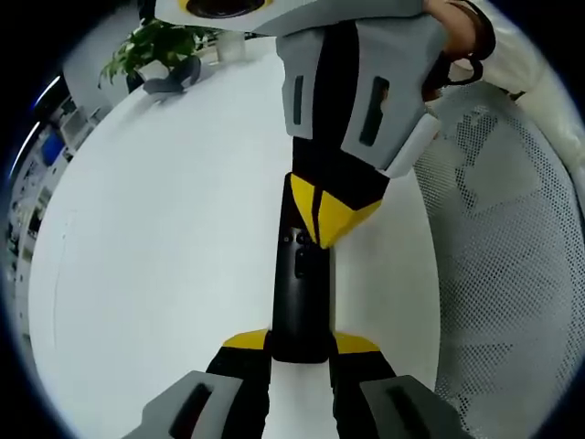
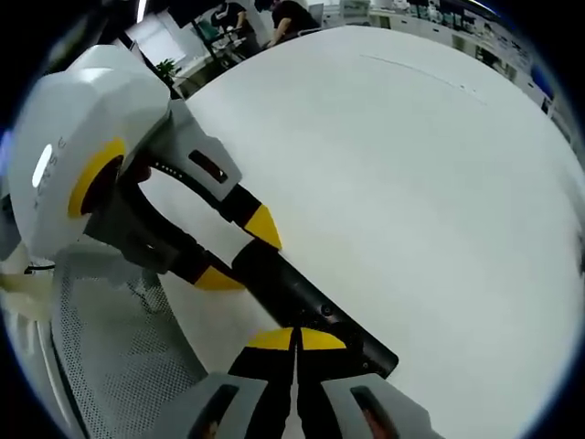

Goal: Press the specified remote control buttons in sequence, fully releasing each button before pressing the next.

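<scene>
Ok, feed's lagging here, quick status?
Left gripper shut on remote, holding it on the white table. Right gripper shut, tips on the remote's buttons. Nothing in the way.

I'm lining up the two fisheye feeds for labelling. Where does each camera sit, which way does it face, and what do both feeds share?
Left gripper view: rides the left gripper, looking along its jaws, which clamp the remote near end on the white table; a hand at top.
Right gripper view: rides the right gripper, jaws closed over the remote's buttons; no person's body is clear.
Shared: remote, table, both grippers, mesh chair.
</scene>
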